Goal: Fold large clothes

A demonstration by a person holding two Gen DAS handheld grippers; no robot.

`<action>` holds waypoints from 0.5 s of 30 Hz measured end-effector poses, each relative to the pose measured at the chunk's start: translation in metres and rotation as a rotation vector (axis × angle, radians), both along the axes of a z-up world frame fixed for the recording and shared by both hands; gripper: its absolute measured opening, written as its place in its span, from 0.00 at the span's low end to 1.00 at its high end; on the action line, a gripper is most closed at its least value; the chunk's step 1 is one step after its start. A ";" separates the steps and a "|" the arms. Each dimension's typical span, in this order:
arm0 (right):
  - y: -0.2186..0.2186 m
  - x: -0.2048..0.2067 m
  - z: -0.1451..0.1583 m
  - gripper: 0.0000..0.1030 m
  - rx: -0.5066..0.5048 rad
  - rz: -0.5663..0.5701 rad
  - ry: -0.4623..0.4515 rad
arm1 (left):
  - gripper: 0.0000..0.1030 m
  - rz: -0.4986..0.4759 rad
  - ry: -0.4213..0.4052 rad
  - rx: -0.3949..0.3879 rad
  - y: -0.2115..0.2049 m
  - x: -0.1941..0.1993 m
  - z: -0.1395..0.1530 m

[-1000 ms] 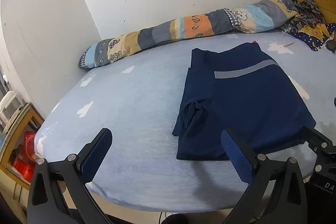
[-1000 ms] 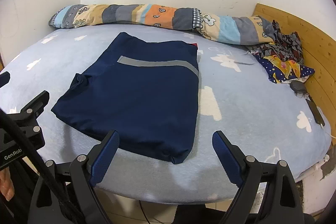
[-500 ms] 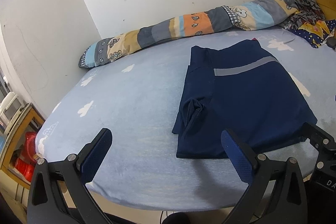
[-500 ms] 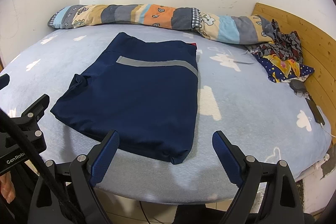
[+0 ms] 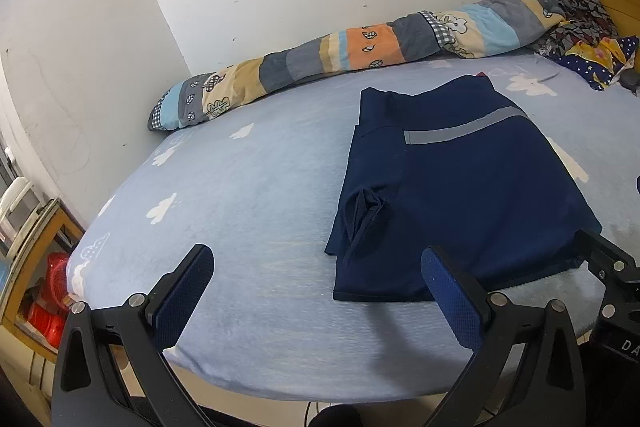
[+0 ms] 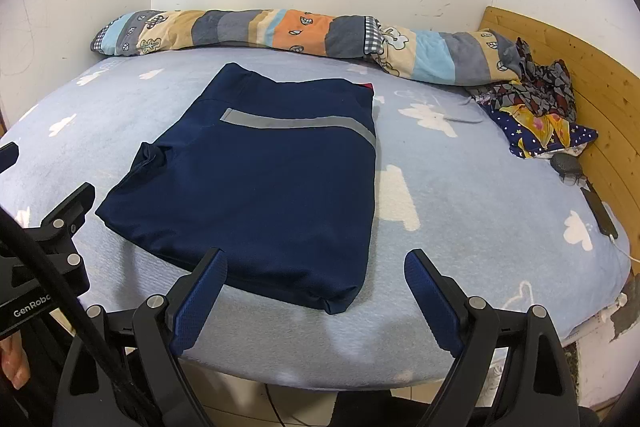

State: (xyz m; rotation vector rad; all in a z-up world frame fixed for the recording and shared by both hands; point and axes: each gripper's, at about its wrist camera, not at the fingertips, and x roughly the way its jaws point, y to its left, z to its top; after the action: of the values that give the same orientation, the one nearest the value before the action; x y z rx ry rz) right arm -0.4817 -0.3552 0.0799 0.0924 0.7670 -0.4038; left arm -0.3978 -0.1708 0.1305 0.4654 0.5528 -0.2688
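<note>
Already folded into a flat rectangle, the navy shirt point(image 6: 264, 183) lies mid-bed on the cloud-print sheet point(image 6: 460, 235) — the task looks near done. Left gripper point(image 5: 316, 291) and right gripper point(image 6: 316, 291) hover spread wide, empty; next likely one last fold or withdrawal.

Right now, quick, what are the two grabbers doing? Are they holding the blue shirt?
Left gripper: open, holding nothing.
Right gripper: open, holding nothing.
The blue shirt lies folded on the bed, untouched.

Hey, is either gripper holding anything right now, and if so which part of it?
Nothing is held. The left gripper and the right gripper are both open at the near edge of the bed, short of the folded navy garment, which lies flat.
</note>
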 end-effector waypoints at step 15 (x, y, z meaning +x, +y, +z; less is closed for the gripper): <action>0.000 0.000 0.001 0.90 0.000 -0.002 -0.001 | 1.00 -0.011 0.007 -0.005 0.000 -0.001 0.000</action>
State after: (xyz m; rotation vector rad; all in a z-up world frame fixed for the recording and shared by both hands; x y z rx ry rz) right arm -0.4820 -0.3548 0.0812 0.0930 0.7662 -0.4055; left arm -0.3991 -0.1704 0.1309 0.4624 0.5567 -0.2822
